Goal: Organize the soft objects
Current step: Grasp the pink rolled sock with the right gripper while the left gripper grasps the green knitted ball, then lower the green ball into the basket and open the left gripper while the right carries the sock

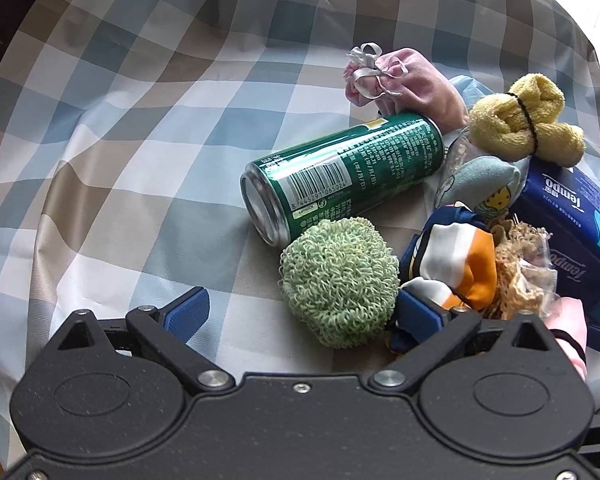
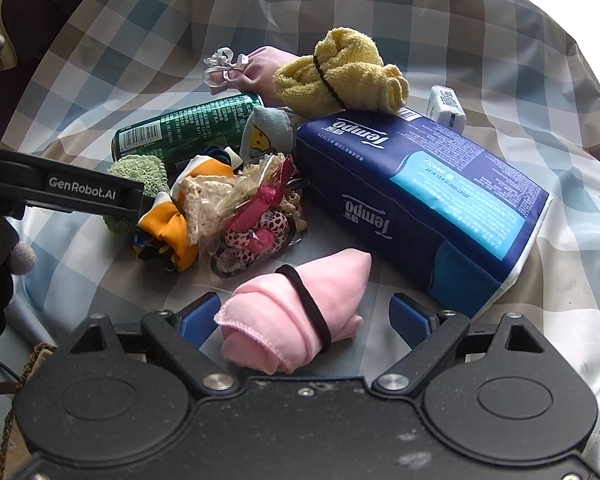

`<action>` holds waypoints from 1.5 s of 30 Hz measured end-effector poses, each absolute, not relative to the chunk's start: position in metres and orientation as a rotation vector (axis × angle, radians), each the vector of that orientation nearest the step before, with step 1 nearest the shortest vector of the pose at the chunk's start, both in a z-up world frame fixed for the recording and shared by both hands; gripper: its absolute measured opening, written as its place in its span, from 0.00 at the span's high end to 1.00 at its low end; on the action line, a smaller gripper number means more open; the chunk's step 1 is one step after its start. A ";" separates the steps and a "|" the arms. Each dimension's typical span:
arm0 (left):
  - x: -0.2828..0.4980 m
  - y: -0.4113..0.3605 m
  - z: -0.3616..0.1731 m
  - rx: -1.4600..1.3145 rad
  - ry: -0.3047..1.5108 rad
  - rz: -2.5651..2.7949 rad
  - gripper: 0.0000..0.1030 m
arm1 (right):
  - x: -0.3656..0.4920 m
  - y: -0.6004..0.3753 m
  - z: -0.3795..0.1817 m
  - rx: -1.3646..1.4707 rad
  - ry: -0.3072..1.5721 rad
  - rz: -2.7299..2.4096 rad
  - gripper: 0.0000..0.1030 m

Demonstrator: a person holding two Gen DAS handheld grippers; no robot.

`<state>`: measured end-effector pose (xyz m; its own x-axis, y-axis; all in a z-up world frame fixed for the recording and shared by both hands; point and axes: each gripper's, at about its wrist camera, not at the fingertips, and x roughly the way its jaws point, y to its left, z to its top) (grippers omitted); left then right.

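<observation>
Left wrist view: our left gripper stands wide, holding nothing. The green scrubber ball sits between the blue pads, crowding the 3 o'clock pad; the 9 o'clock pad is apart from it. The green can lies at 12 o'clock of the ball, its long axis running 8 to 2. Right wrist view: our right gripper is also spread, gripping nothing. The pink rolled cloth, banded in black, lies between the pads, long axis 7 to 1, touching or nearly touching the 9 o'clock pad, clear of the other. The blue tissue pack lies at 1 o'clock. We judge each hand closest to its own bundle; closing straight should catch both.
</observation>
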<state>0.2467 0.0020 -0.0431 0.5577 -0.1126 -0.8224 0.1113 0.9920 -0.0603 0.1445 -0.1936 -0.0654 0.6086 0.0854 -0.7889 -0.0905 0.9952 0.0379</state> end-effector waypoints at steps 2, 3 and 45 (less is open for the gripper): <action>0.249 0.003 -0.046 -0.007 0.972 -0.134 0.03 | 0.149 -0.196 -0.070 0.011 0.927 0.101 0.11; 0.250 0.003 -0.047 -0.013 0.975 -0.136 0.03 | 0.148 -0.196 -0.072 0.017 0.925 0.101 0.10; 0.076 0.014 0.013 -0.064 0.855 -0.285 0.44 | -0.027 -0.189 0.020 0.107 0.682 0.105 0.43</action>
